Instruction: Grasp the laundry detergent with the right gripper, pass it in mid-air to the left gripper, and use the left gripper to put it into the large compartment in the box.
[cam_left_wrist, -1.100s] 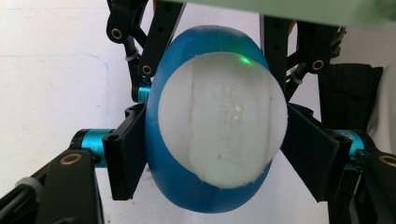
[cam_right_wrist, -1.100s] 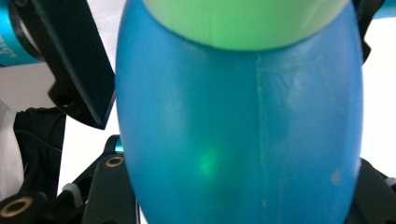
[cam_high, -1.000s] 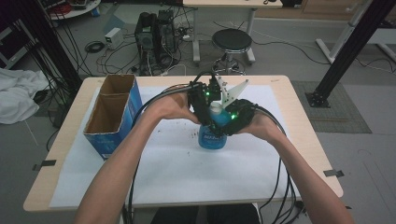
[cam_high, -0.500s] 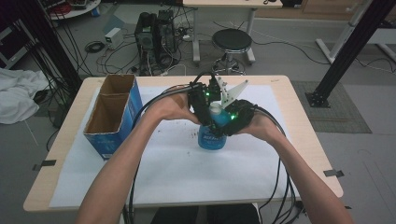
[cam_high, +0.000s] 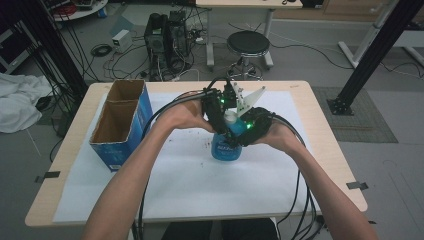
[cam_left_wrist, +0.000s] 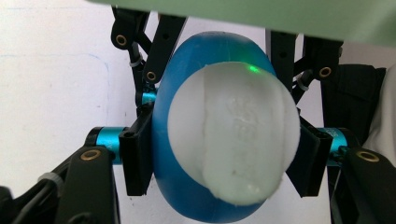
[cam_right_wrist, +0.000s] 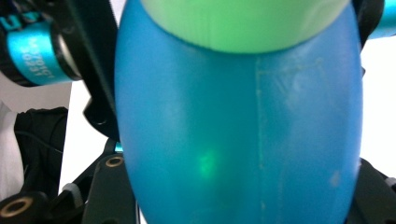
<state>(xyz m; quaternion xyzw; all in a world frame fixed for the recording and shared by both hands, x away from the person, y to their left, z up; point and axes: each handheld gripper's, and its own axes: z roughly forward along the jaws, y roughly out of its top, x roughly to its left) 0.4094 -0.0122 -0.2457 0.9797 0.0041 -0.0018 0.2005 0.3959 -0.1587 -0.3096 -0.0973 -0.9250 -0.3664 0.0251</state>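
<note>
A blue bottle (cam_high: 224, 148) with a white cap (cam_high: 230, 118) stands upright on the white sheet at the table's middle. My left gripper (cam_high: 220, 107) comes from above. In the left gripper view it (cam_left_wrist: 223, 158) looks down on the cap (cam_left_wrist: 233, 140), its jaws have just been closing, and the pads (cam_left_wrist: 135, 158) now press on the cap's two sides. My right gripper (cam_high: 245, 131) reaches in from the right, shut on the bottle's blue body (cam_right_wrist: 238, 140). Its own jaws (cam_right_wrist: 243, 200) are mostly hidden behind the bottle.
An open blue cardboard box (cam_high: 120, 122) with two compartments stands at the table's left. A white sheet (cam_high: 190, 180) covers most of the wooden table (cam_high: 320, 150). Cables trail from both grippers toward the near edge. A stool and computer gear stand on the floor behind.
</note>
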